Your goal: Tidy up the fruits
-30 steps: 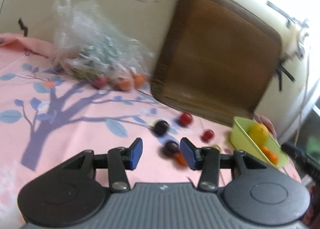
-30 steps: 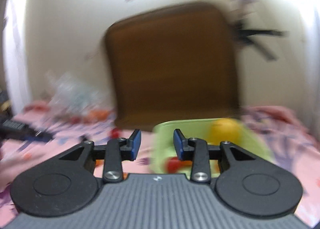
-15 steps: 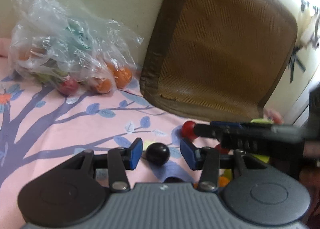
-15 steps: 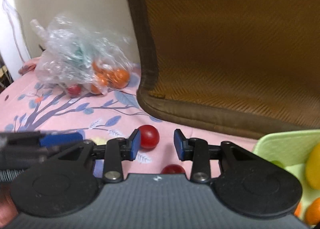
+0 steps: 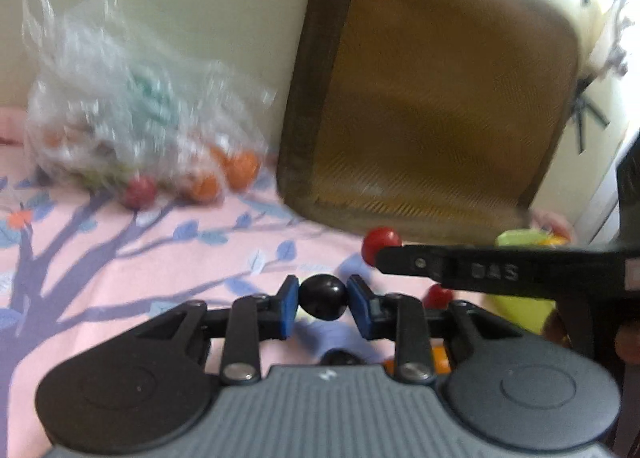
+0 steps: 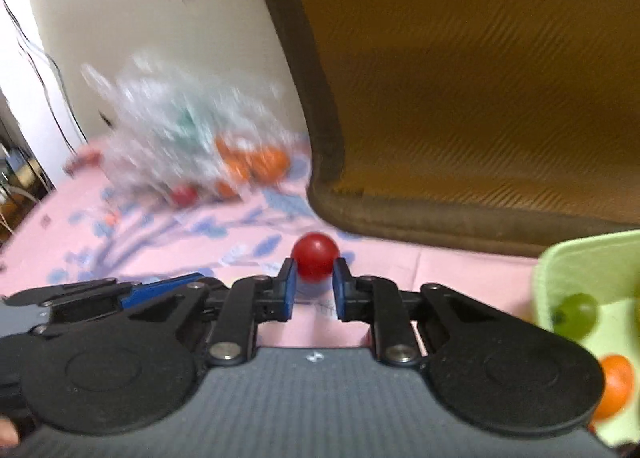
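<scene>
Blue pads of our left gripper (image 5: pixel 323 300) pinch a black fruit (image 5: pixel 323 297) at frame centre; our right gripper (image 6: pixel 314 280) closes on a red fruit (image 6: pixel 315 260).

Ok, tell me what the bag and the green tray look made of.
Bag: thin clear plastic film, crinkled and glossy, with fruit showing through it. Green tray: probably moulded plastic, going by its even lime colour and smooth rounded rim, though blur leaves it uncertain.

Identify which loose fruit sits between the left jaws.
The black fruit, the only dark round one at that spot, pinched between the left gripper's jaws. The red fruit sits in the right gripper instead.
</scene>
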